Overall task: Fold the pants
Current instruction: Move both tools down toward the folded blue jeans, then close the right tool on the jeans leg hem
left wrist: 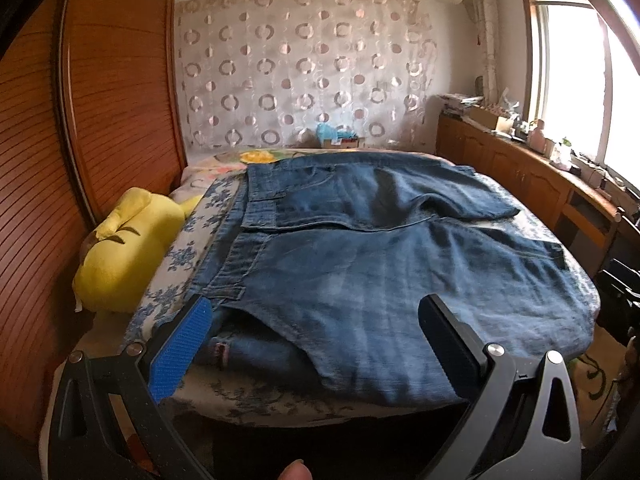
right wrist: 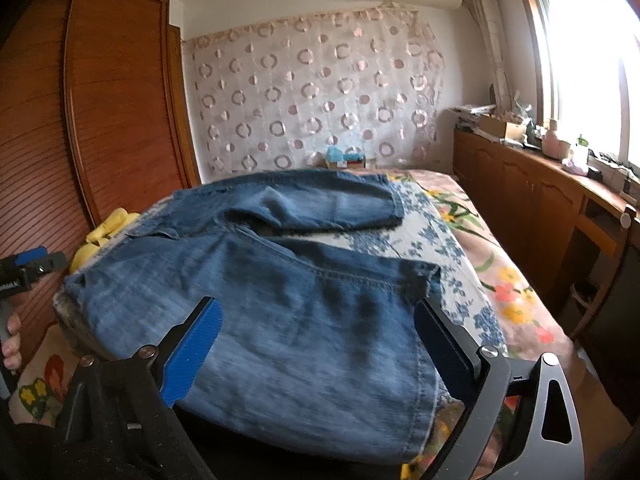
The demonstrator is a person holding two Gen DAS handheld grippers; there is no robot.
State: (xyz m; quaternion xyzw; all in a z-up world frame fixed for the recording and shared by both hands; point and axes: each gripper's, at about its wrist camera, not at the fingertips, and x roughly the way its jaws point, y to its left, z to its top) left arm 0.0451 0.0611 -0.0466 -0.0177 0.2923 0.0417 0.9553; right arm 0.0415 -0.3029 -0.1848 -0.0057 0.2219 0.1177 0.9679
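Observation:
Blue denim pants [left wrist: 380,256] lie spread on the bed, waistband [left wrist: 248,216] to the left, two legs running right. My left gripper [left wrist: 316,320] is open just above the near edge of the pants by the waist, holding nothing. In the right wrist view the pants [right wrist: 280,300] fill the middle, the near leg hem at the right. My right gripper [right wrist: 320,332] is open and straddles the near leg, holding nothing. The left gripper also shows at the left edge of the right wrist view [right wrist: 28,268].
A yellow plush toy [left wrist: 124,248] lies on the bed's left side against a wooden wardrobe [left wrist: 80,120]. The floral bedsheet [right wrist: 500,280] shows to the right. A wooden cabinet [right wrist: 540,200] with clutter runs under the window. A box [left wrist: 340,138] sits at the far bed end.

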